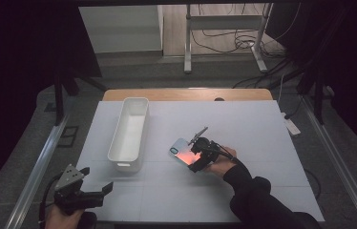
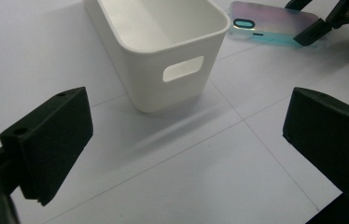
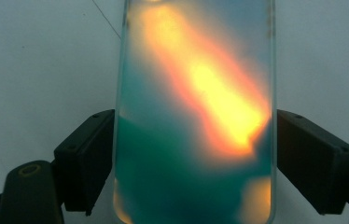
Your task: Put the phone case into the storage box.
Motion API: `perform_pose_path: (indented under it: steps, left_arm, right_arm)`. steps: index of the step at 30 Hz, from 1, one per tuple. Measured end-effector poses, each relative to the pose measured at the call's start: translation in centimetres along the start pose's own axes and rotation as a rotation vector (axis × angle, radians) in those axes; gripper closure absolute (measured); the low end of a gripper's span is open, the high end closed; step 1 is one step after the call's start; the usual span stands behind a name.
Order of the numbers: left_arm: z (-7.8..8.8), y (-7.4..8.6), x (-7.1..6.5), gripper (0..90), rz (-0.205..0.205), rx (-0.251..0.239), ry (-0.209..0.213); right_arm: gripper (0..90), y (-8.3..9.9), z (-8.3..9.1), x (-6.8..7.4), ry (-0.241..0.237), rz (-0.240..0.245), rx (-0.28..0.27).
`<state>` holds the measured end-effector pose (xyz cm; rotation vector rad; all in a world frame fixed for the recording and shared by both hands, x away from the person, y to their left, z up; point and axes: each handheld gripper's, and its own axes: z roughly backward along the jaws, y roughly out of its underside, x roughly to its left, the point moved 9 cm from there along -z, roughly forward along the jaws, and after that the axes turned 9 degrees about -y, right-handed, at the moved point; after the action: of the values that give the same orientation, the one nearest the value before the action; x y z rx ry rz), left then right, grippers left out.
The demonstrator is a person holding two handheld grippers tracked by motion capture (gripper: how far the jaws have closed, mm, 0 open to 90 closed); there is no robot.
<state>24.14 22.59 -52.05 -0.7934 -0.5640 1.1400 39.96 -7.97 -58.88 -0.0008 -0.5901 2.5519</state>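
Observation:
An iridescent phone case lies flat on the white table, right of the white bin. My right gripper comes at its near end from the right, and its two black pads press on the case's long sides. In the right gripper view the case glows orange and teal between the pads of that gripper. My left gripper rests at the table's front left corner. Its jaws stand wide apart in the left gripper view, with only bare table between them. The case and the right gripper's tips lie far off there.
A long white plastic bin with a handle slot stands left of centre, empty, its short end facing the left gripper. The white mat covers the wooden table. Beyond the far edge are a metal stand and cables on the floor.

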Motion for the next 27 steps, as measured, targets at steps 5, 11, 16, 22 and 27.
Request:
perform_pose_path:
  steps: [5,11,16,22,27]
  left_arm:
    - [0.0,0.0,0.0,2.7,0.004,-0.008,0.009]
    - [0.0,0.0,-0.3,3.9,-0.019,-0.005,0.027]
    - [0.0,0.0,-0.3,3.6,-0.016,-0.005,0.031]
    - [0.0,0.0,-0.2,1.5,-0.008,-0.002,0.017]
    - [0.0,0.0,-0.1,0.0,-0.005,-0.001,0.012]
  right_arm:
    - [16.8,-0.2,0.8,0.4,-0.020,0.000,-0.039]
    - [16.8,-0.5,1.9,0.9,-0.050,-0.004,-0.087]
    - [16.8,-0.7,2.9,1.2,-0.075,-0.001,-0.128]
    - [16.8,-0.6,4.3,1.4,-0.100,0.001,-0.179]
    - [16.8,-0.1,5.6,1.1,-0.112,-0.013,-0.219]
